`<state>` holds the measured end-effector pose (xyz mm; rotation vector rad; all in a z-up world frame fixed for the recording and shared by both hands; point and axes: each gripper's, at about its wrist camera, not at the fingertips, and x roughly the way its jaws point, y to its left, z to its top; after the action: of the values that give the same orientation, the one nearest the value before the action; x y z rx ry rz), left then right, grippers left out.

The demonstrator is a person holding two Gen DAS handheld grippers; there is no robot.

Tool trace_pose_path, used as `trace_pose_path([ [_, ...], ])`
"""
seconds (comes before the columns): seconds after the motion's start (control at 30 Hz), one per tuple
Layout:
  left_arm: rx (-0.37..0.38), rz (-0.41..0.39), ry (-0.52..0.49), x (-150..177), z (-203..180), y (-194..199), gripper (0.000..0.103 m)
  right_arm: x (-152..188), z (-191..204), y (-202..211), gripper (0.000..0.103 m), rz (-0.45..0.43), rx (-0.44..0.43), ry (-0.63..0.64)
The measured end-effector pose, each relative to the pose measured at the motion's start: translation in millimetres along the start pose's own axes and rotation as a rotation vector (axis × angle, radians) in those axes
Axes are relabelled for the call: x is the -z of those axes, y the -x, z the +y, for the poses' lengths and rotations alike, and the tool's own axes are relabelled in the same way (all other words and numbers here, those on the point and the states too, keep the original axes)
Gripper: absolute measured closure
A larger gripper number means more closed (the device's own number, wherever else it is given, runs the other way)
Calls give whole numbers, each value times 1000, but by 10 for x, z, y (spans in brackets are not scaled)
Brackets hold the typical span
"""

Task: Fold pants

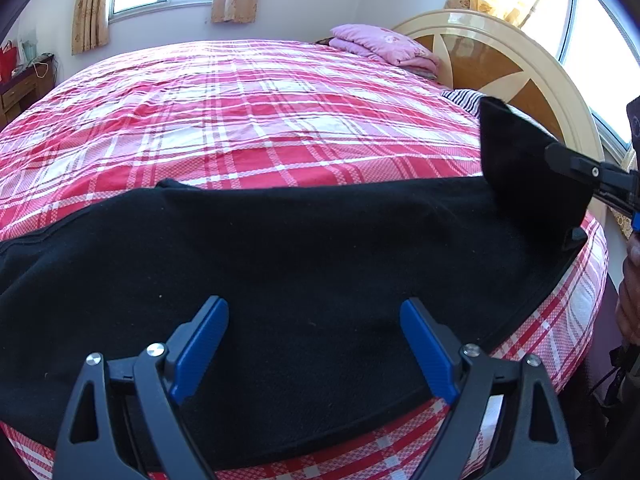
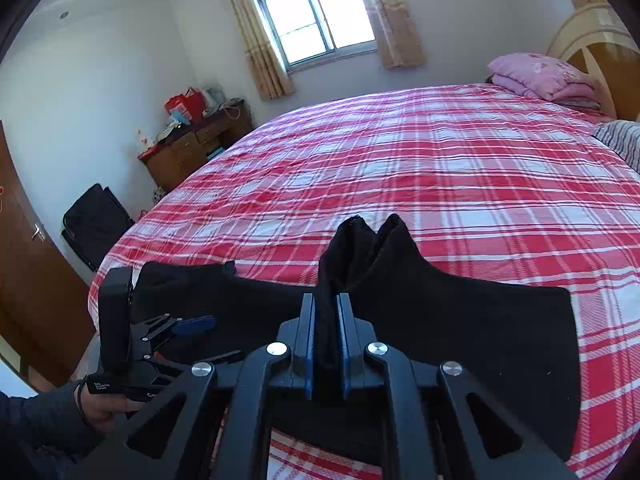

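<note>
The black fleece pants lie flat along the near edge of the red-and-white plaid bed cover, giving a level surface for folding. Right tongs are clamped tight on one end of the fabric, lifted into a peak so it can be carried over the rest. Left tongs hang above the mid section w/ jaws spread wide, gripping nothing; likely ready to pin or take the fold line.

I see the pants lying across the near edge of the bed. Behind them, at the far corner beside the headboard, rests a folded blanket.
</note>
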<state>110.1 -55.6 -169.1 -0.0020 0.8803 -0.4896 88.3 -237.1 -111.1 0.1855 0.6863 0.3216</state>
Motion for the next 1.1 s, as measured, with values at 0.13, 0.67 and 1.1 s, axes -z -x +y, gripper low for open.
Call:
trace_pose_path([
  [0.13, 1, -3, 0, 7, -8, 3, 11, 46, 140, -146, 93, 25, -18, 26],
  [0.67, 54, -12, 36, -5, 2, 71, 11, 389, 350, -688, 84, 287, 16, 168],
  [1.1, 205, 58, -32, -446, -441, -352, 35, 128, -686, 226, 64, 119, 198, -22],
])
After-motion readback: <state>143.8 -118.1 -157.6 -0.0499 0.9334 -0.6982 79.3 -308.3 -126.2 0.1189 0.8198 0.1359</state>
